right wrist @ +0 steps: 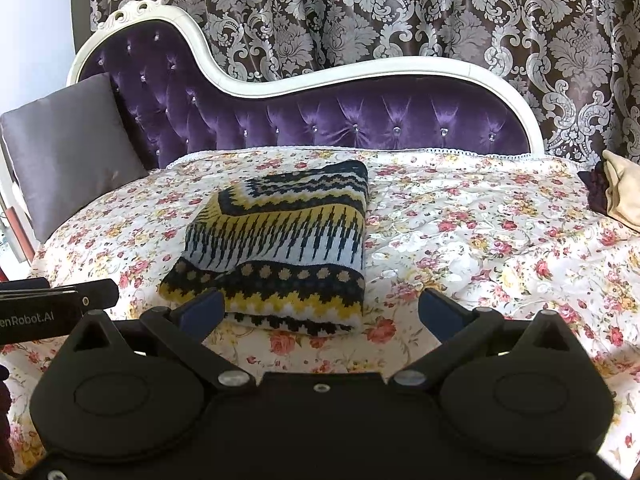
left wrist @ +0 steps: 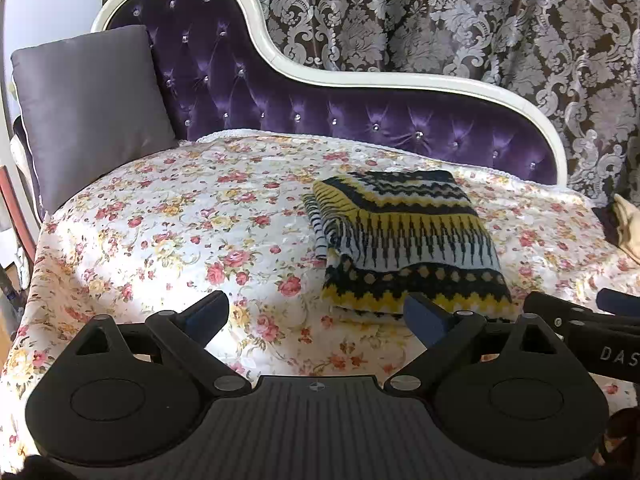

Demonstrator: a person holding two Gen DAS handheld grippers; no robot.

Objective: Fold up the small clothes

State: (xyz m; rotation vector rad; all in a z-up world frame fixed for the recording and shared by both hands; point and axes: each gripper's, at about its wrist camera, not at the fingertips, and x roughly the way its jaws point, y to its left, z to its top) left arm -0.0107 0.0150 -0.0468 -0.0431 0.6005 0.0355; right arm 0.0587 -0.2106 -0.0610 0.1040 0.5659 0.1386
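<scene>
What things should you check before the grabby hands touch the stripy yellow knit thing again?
1. Left gripper open and holding nothing: ok.
2. Right gripper open and holding nothing: ok.
3. Knit garment lying folded in a neat stack on the floral cover: ok.
4. Both grippers apart from the garment, not snagged in it: ok, though each has one finger right at its near edge.
5. Nothing lying on top of the garment: ok.
6. Whether the layers underneath are folded evenly: cannot tell, they are hidden.
</scene>
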